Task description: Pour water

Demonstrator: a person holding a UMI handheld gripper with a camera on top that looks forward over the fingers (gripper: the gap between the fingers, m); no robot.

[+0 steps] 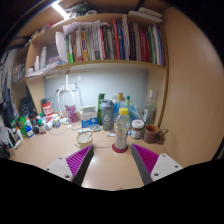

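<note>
Gripper (114, 165) open — bottle (122, 130) upright just ahead.

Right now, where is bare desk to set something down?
Bare desk lies left of the gripper, before the clutter by the wall. The open fingers frame the bottle. Crowded: bottles and jars behind it, and the cup to its right.

Upright clear bottle (122, 128) on desk
</note>
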